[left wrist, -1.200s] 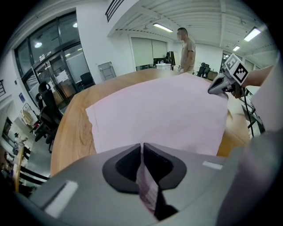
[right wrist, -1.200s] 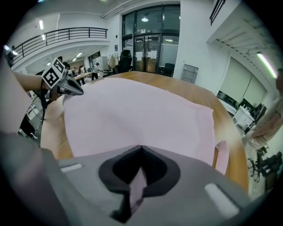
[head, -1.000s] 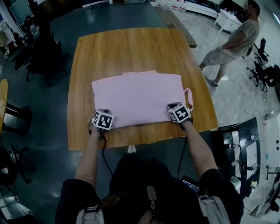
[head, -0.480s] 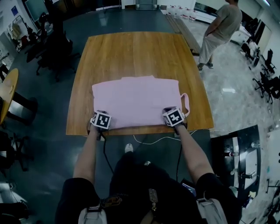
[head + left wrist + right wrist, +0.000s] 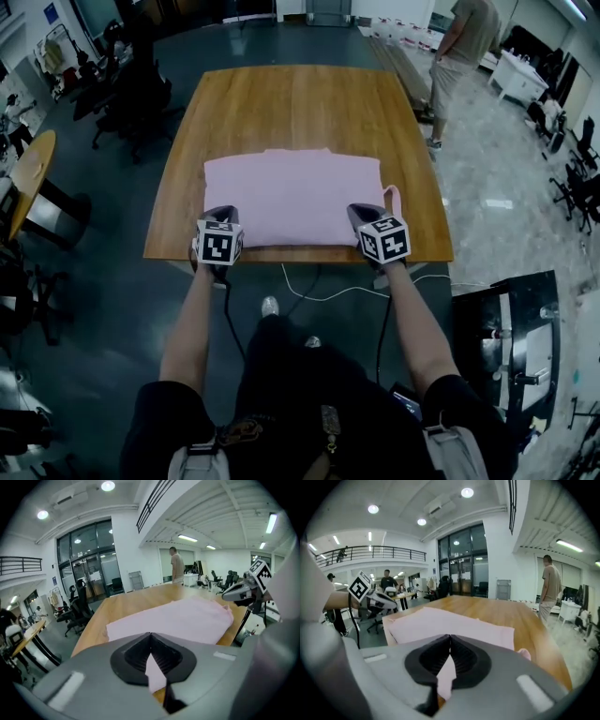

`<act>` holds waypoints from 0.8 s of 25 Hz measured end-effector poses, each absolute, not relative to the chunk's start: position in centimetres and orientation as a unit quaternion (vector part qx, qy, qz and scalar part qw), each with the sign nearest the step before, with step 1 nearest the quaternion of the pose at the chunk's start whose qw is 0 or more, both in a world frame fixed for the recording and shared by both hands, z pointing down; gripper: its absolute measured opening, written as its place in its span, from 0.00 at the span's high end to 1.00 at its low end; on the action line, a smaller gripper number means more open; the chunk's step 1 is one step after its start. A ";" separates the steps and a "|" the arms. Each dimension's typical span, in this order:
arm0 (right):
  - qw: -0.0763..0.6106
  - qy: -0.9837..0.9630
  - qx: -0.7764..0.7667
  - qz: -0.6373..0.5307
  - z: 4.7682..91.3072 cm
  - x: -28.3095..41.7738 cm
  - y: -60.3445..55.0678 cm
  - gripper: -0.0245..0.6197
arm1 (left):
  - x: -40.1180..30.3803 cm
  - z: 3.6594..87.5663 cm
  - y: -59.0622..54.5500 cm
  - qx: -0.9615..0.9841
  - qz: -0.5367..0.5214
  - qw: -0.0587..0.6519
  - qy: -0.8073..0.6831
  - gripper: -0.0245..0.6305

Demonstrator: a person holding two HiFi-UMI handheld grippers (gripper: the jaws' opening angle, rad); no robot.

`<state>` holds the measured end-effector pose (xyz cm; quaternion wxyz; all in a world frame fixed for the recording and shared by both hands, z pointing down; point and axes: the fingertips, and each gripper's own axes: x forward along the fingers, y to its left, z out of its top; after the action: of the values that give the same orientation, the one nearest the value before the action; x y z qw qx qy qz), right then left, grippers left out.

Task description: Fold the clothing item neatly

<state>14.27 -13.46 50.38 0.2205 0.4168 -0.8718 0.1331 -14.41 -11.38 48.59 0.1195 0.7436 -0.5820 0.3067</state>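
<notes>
Left gripper [image 5: 217, 220] has just closed beside the right gripper [image 5: 370, 220] on the near hem of the pink shirt [image 5: 291, 192], drawn flat to the table's [image 5: 291, 103] near edge, so folding can likely begin.

Bench [image 5: 291, 103]: rectangular wooden top, warm brown, with the grain running lengthwise away from the person. It stands on a dark floor.

One item lies on it, a pink garment [image 5: 291, 197]. It is spread flat across the near half, in a broad, roughly rectangular shape with its long side parallel to the bench's near edge. Bare wood shows on the left and right, a wider strip on the left. The garment's near hem sits just inside the near edge. The far edge has a slight step in its outline. A small pink loop of fabric sticks out at the right side, close to the bench's right edge.
</notes>
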 end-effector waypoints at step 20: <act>0.025 -0.924 0.370 0.096 33.2 4.4 -6.5 0.96 | -4.4 34.7 -6.9 0.871 0.133 0.090 -0.464 0.95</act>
<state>4.43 -6.54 33.16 0.0245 0.3701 -0.9236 0.0962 -4.41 -6.92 34.67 0.0904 0.8711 -0.4640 0.1332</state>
